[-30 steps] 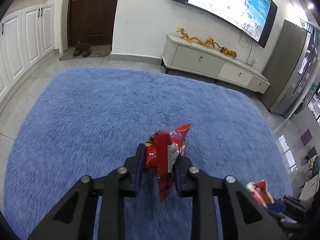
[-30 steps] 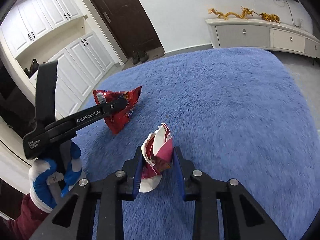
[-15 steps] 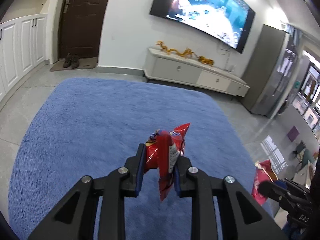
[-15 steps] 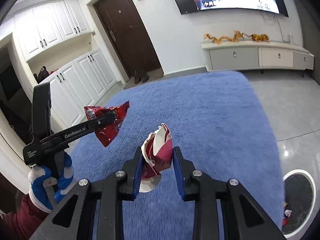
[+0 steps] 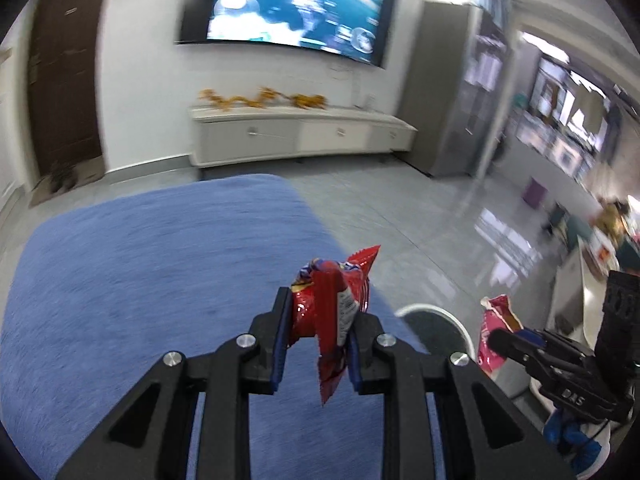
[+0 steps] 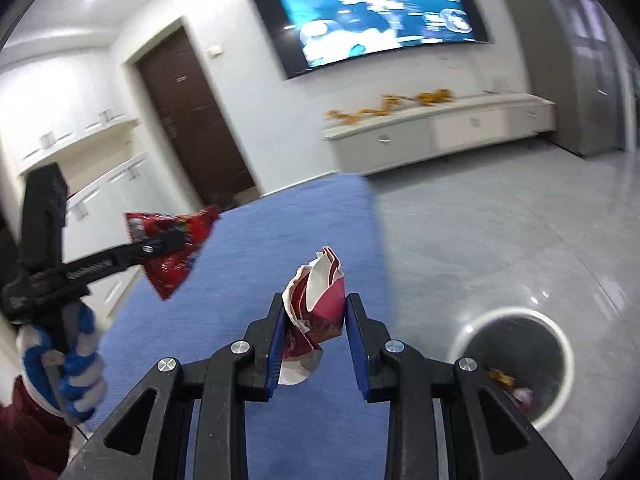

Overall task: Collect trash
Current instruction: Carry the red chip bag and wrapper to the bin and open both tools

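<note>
Step in hand, judged: carry both pieces to bin, release over mouth.

Left gripper: jaws nearly closed, clamping red snack wrapper, held above blue rug.

Right gripper: jaws narrowly apart, pinching crumpled pink-white packet.

White trash bin at 4 o'clock, right view; some litter inside.

Advice: centre each piece over opening before opening jaws; light foil may cling or drift.

Count: grippers 2; held pieces 2; bin 1.
</note>
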Demonstrator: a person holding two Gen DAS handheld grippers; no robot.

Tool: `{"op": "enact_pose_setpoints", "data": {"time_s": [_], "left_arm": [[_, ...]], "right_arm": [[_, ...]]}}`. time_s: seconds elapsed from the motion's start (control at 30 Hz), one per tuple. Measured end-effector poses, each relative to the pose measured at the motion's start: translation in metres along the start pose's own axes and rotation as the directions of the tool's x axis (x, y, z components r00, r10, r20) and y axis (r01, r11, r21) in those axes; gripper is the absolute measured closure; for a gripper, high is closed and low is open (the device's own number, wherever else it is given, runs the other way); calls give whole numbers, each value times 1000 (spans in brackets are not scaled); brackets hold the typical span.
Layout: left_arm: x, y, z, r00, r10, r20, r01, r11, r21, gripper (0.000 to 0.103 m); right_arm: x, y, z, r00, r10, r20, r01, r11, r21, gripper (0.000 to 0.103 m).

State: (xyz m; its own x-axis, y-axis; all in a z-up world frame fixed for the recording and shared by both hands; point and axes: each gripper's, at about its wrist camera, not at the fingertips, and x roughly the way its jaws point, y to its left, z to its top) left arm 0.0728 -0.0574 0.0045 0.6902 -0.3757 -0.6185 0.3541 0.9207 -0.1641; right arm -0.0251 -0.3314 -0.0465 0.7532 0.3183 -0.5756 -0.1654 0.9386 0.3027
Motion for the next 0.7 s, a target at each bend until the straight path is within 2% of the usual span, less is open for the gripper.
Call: {"op": "enact_pose_setpoints", "data": {"time_s": [0.17,0.3,0.5,0.7], "left_arm": [[58,-78,16,994,-81,-80,90,989,120,80],[109,-136,21,981,-113,-156,144,969,202,80],[186,-191,16,960,-74,-270,146,955,258,78],[250,-212,4,931,-37,-364,132,962,239,77]], "right_arm": [[-8,-78,-11,992,-125,1,124,978,166,76],[-8,-128,-14,978,-207,-23,206,948,243,76],[16,-178,-17,957,-275,-90,290,914,285,76],[35,-222,-34,946,-289,-147,322,885,336,74]]}}
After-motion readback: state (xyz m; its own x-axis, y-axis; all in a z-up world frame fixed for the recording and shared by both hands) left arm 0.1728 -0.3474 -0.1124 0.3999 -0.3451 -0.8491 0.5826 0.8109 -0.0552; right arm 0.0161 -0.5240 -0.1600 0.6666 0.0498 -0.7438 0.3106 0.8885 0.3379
